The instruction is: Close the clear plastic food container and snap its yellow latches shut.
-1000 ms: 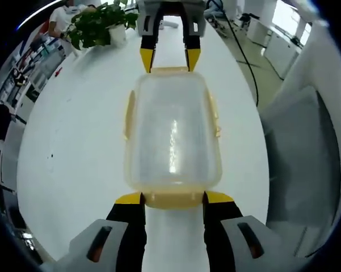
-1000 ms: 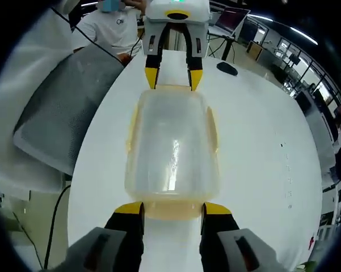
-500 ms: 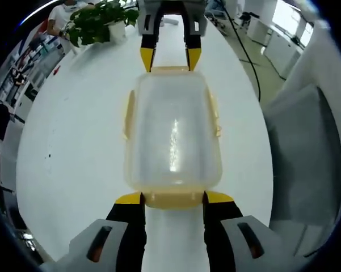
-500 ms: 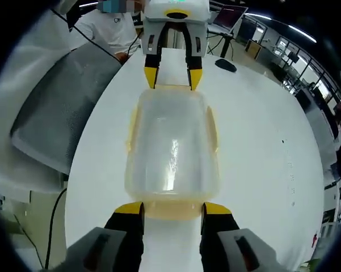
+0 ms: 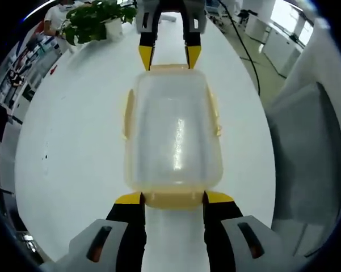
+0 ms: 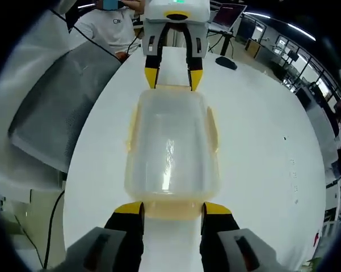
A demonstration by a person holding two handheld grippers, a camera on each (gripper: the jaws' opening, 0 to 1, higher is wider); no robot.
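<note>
Overall, little has changed over the last second: both views have drifted slightly, but the container and both claws keep the same stance, so the end latches are likely being pressed home rather than any new step begun.

The white table [image 5: 74,141] carries everything. On it, lengthwise between the two claws, sits the container [image 5: 173,136], lid on. A grey chair [image 5: 300,153] stands beside the table, and a potted plant [image 5: 93,22] sits at the far end.

The container is clear, slightly cloudy plastic with a bright glare streak on the lid. Yellow latches [image 5: 127,113] show along both long sides, lying close against the wall; whether they are fully clicked cannot be told.

The left claw [image 5: 173,198] stands with jaws apart, tips flanking the near end latch [image 5: 173,199] and touching it. The right claw [image 6: 172,208] does likewise at the opposite end, jaws spread, gripping nothing firmly that can be confirmed.
</note>
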